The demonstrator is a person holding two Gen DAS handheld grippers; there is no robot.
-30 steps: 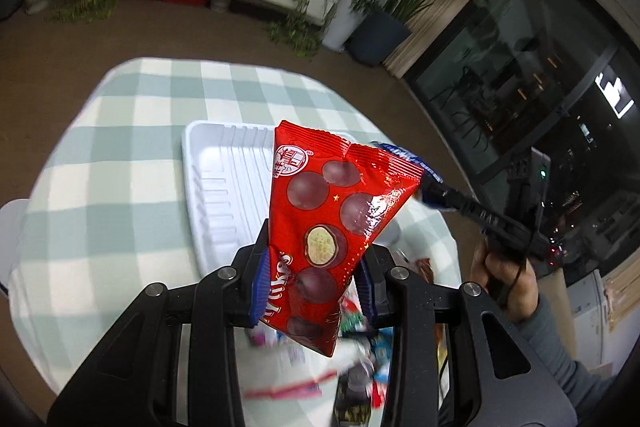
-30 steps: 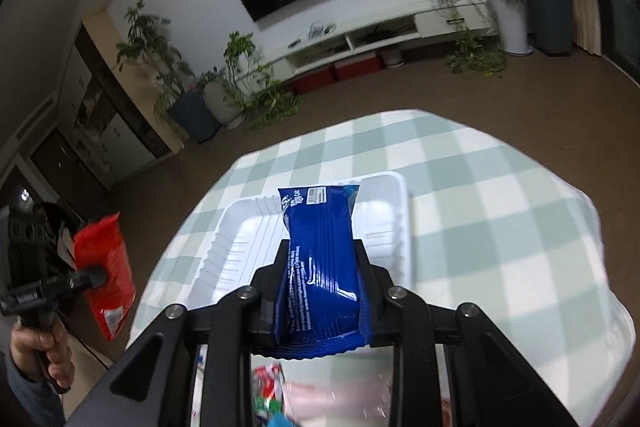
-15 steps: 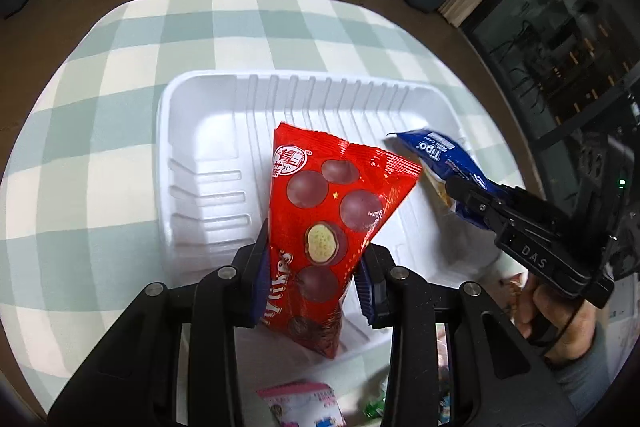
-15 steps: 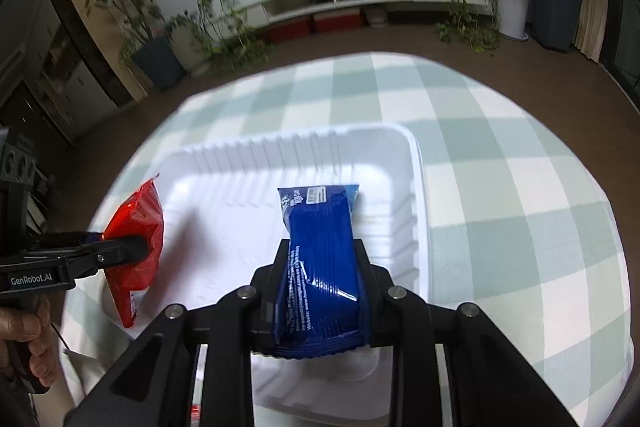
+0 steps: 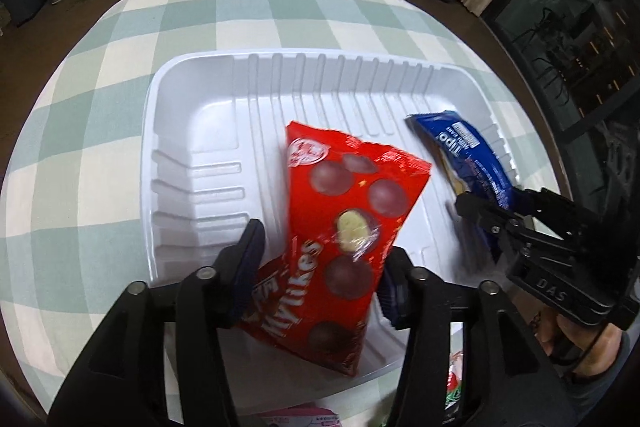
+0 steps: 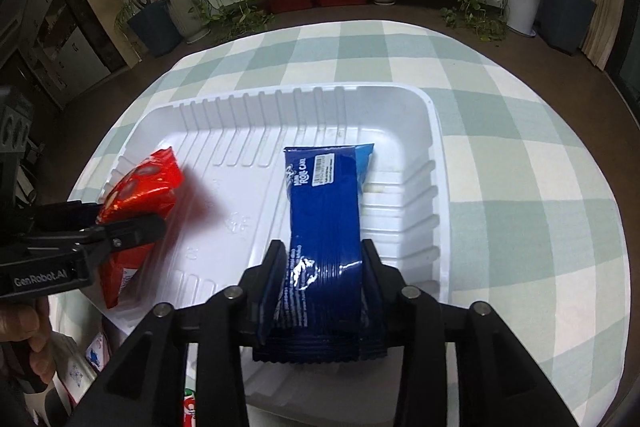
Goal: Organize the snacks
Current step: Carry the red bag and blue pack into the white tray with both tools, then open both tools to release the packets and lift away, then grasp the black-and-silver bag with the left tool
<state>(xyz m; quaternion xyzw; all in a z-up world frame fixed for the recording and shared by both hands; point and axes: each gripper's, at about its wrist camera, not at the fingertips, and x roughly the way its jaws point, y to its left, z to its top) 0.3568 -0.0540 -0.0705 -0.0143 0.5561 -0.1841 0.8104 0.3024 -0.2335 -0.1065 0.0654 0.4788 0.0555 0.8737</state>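
Left wrist view: my left gripper is opening, pads off the red chocolate bag lying between them in the white tray. It looks light, crinkly and slippery; take its bottom edge.

Right wrist view: my right gripper is opening around the soft blue cake pack, ahead in the tray. Loose snacks crowd behind-left.
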